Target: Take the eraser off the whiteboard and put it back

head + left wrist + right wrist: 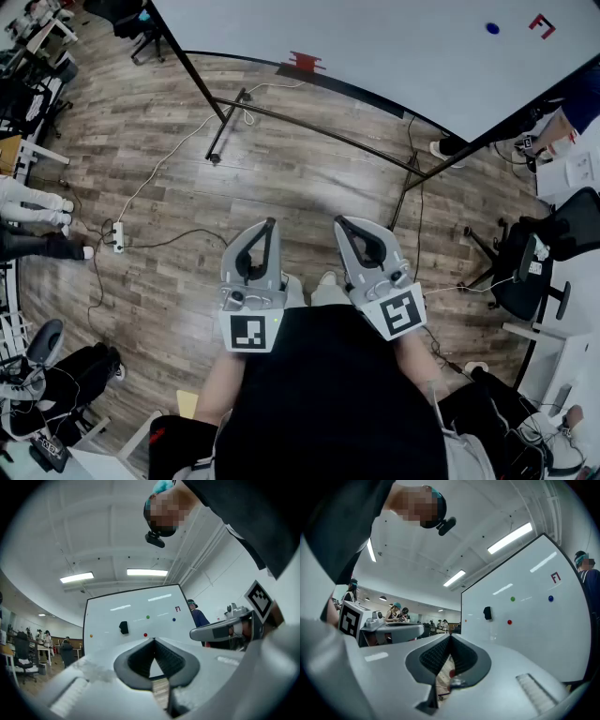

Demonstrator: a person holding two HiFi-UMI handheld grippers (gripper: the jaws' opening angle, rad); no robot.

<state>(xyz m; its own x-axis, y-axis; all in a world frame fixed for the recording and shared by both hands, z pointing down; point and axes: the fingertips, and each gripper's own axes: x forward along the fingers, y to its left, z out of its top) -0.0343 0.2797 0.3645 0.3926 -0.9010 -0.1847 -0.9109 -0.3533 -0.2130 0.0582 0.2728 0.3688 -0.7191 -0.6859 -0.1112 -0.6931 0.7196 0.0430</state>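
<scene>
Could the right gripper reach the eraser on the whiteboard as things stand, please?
Probably not yet: the right gripper, jaws shut, sits well short of the whiteboard, though nothing blocks the eraser.

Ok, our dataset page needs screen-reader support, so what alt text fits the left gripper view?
The left gripper points its shut, empty jaws at a whiteboard across the room, with a black eraser on it left of its middle. Small coloured magnets dot the board, and the right gripper shows at the right.
</scene>
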